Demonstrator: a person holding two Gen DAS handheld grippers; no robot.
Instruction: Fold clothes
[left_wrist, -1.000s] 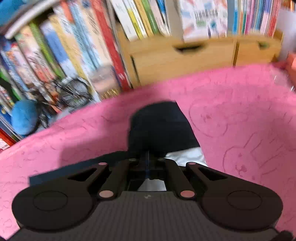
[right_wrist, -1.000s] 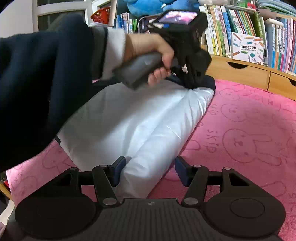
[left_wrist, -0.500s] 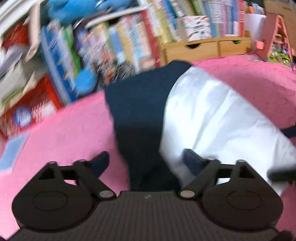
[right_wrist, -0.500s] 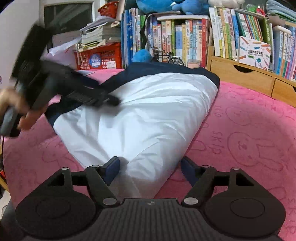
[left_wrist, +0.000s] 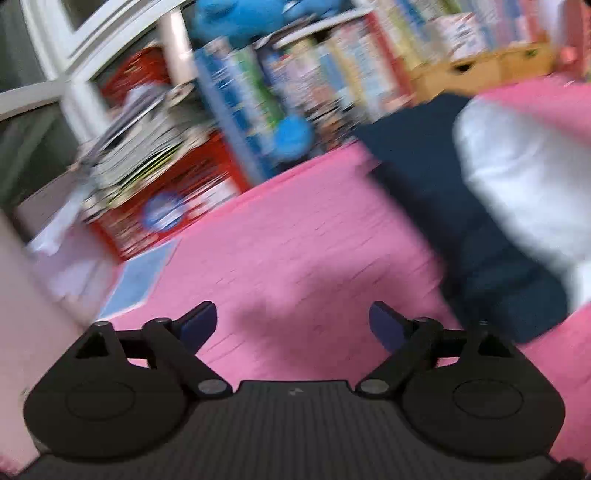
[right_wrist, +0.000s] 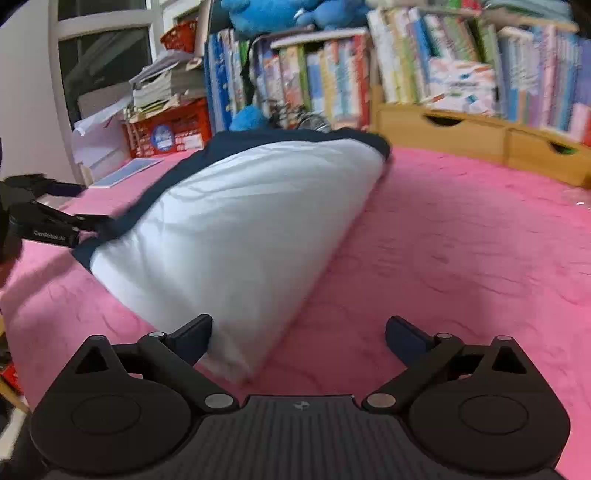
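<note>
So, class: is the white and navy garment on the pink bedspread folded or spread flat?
Folded. The garment lies as a narrow, doubled-over bundle with a rounded fold along its right edge, navy layer showing underneath. How many folds: cannot tell.

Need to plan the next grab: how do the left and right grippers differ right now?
The left gripper has only the pink bedcover between its fingers; the right gripper straddles the near end of the white-and-navy garment. The left sits off the garment's navy edge. Both are open, holding nothing.
</note>
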